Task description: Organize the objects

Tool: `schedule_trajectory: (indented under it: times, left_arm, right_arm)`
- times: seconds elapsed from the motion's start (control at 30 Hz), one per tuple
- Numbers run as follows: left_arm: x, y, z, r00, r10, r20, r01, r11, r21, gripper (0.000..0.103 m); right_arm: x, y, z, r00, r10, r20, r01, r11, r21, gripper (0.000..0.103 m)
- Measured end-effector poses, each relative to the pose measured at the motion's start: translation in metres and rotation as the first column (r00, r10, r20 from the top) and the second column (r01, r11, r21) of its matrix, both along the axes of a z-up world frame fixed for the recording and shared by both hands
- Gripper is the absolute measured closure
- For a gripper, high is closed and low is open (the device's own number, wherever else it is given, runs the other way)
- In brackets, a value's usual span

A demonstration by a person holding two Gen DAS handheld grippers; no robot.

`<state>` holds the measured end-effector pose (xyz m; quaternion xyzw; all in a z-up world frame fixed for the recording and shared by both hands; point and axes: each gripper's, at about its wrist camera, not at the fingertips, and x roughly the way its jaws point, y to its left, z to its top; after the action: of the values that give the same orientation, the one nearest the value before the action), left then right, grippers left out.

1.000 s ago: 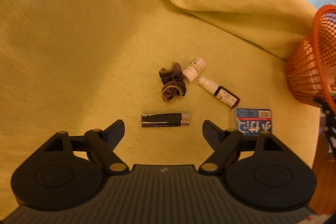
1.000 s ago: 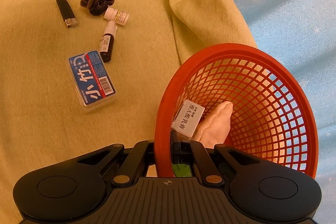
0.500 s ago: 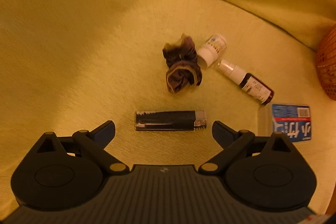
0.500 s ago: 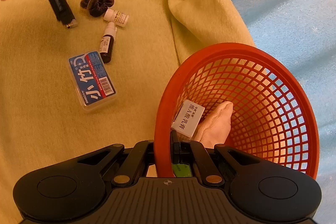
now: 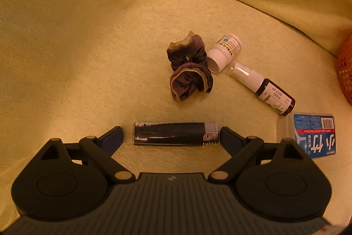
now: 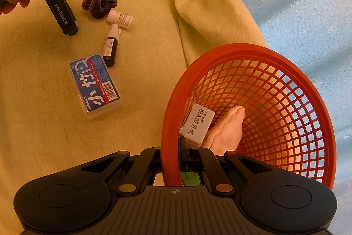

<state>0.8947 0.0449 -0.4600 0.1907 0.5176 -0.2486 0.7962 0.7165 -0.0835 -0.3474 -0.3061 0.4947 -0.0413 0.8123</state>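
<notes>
**Closing on the lighter while the basket is held steady**

The orange basket (image 6: 253,107) sits near right on the yellow blanket (image 5: 88,36), its rim pinched by the right gripper (image 6: 173,160). The left gripper (image 5: 170,138) is spread wide, its fingers flanking the black lighter (image 5: 173,133) end to end. Best to settle lower and squeeze gently along its length, so the smooth body doesn't squirt out.

Two black plastic grippers, left gripper (image 5: 171,136) and right gripper (image 6: 173,160). Round flat discs on both sides, ribbed grey middle with a small white mark, little brass screws. White letters "GenRobot.AI" and "DAS" along the left one.
</notes>
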Motion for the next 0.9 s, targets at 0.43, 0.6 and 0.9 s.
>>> schedule_trajectory:
  times: [0.43, 0.6, 0.9]
  left_arm:
    - [-0.003, -0.004, 0.022, 0.999, -0.036, 0.000, 0.036, 0.999, 0.028, 0.024]
    - [-0.014, -0.006, 0.055, 0.999, -0.048, 0.007, 0.047, 0.999, 0.020, 0.024]
    - [-0.033, -0.030, 0.121, 0.996, -0.090, 0.012, 0.090, 0.996, -0.011, 0.024]
  right_arm:
    - [0.001, -0.001, 0.001, 1.000, 0.004, -0.005, -0.004, 1.000, -0.003, 0.103]
    - [0.001, -0.001, -0.001, 1.000, 0.007, -0.009, -0.007, 1.000, -0.006, 0.103]
    - [0.001, 0.001, -0.002, 1.000, 0.018, -0.019, -0.018, 1.000, -0.017, 0.103]
